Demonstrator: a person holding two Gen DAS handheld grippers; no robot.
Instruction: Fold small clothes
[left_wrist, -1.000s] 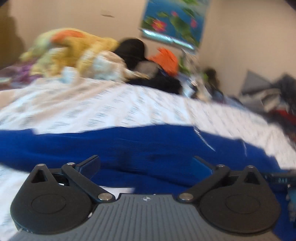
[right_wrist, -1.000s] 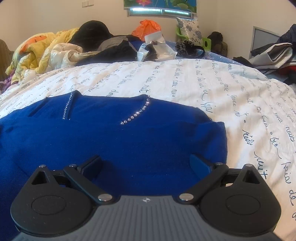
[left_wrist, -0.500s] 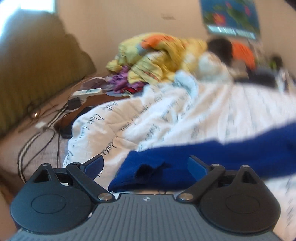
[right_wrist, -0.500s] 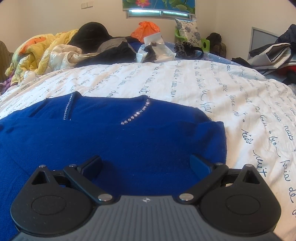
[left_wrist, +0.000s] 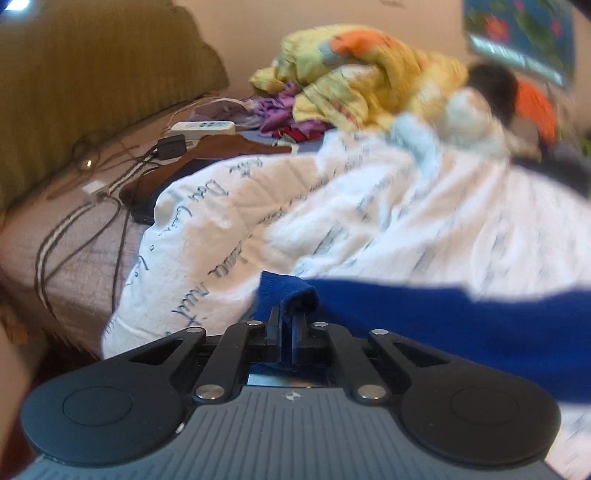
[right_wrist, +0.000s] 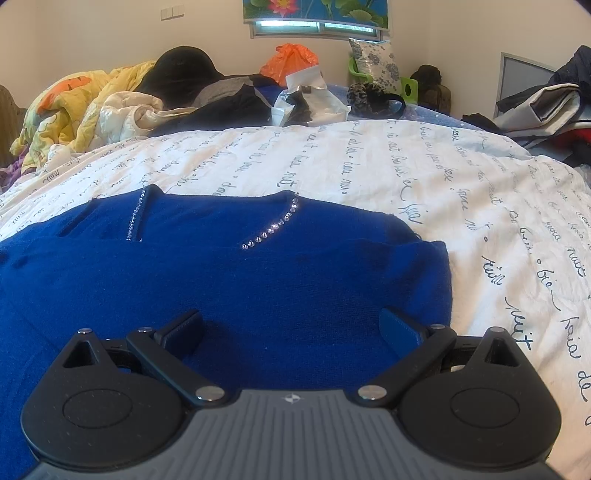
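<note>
Since the earlier frame the left gripper (left_wrist: 286, 321) has swung left to the blue sweater (right_wrist: 229, 288)'s sleeve cuff (left_wrist: 295, 295) and clamped it, presumably to fold it inward. The sweater lies flat on the white quilt (right_wrist: 369, 166). The right gripper (right_wrist: 291, 328) hovers wide, holding nothing.

Place: home bedroom.
Evidence: bed under script-printed duvet (right_wrist: 369, 166); crumpled yellow quilt (right_wrist: 74, 99); heaped clothes (right_wrist: 546, 103); flower-print window blind (right_wrist: 314, 11).

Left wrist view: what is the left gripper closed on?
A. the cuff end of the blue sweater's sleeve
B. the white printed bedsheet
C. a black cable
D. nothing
A: the left gripper has its jaws pinched together on the rolled cuff of the blue sweater.
</note>
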